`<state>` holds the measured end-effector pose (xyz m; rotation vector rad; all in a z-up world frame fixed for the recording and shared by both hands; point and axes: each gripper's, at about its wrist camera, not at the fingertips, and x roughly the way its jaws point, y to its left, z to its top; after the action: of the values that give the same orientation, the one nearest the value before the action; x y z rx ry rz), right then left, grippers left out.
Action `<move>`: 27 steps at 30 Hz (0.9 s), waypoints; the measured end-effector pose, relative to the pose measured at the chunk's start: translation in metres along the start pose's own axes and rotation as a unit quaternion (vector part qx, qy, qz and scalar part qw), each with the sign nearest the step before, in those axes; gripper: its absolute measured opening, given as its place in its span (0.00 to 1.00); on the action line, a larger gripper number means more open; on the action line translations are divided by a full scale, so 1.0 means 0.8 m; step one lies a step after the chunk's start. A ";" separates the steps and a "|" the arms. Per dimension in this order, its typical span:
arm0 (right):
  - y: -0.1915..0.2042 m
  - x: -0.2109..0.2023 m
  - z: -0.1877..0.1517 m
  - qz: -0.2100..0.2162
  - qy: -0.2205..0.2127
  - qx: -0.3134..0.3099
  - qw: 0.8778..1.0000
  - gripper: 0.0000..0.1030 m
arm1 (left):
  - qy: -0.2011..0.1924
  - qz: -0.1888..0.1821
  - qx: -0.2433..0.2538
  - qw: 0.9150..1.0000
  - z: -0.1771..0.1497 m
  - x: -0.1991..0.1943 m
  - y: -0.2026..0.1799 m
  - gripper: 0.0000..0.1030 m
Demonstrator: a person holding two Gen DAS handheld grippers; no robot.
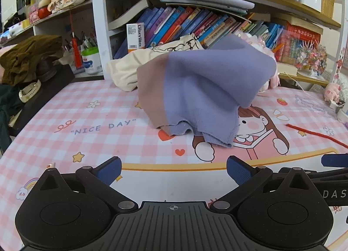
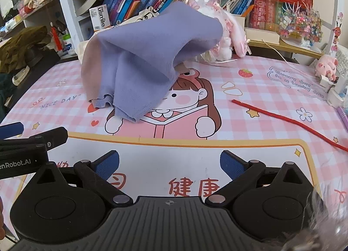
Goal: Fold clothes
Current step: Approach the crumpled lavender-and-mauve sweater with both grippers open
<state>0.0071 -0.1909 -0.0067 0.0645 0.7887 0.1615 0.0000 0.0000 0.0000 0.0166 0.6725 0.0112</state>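
Sweater [image 1: 202, 90] lies heaped beyond both gaping, empty tongs [image 1: 174, 169] [image 2: 169, 165] (purple pen [image 2: 343, 118] shows only rightward).

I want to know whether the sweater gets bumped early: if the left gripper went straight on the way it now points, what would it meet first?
Probably the desk mat: the open left gripper tilts downward, short of the purple sweater, though depth is unclear.

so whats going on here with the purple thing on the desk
A person is holding a gripper in each hand over a pink checked desk mat, set to fold clothes. The left gripper and the right gripper are both open and empty, side by side at the near edge. The purple and pink sweater sits bunched up in a heap further back, touched by neither gripper. A cream garment lies behind it.
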 end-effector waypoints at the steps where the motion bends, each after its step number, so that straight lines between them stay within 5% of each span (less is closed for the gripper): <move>1: -0.001 0.000 0.001 -0.001 0.001 -0.001 1.000 0.97 | -0.001 0.000 0.000 1.000 0.000 0.000 0.000 1.00; 27: 0.000 0.013 0.005 0.000 0.009 -0.002 1.000 0.97 | 0.006 0.001 -0.002 1.000 0.002 0.012 0.003 1.00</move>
<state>0.0170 -0.1891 -0.0114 0.0599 0.8074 0.1635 0.0083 0.0021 -0.0047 0.0134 0.6846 0.0140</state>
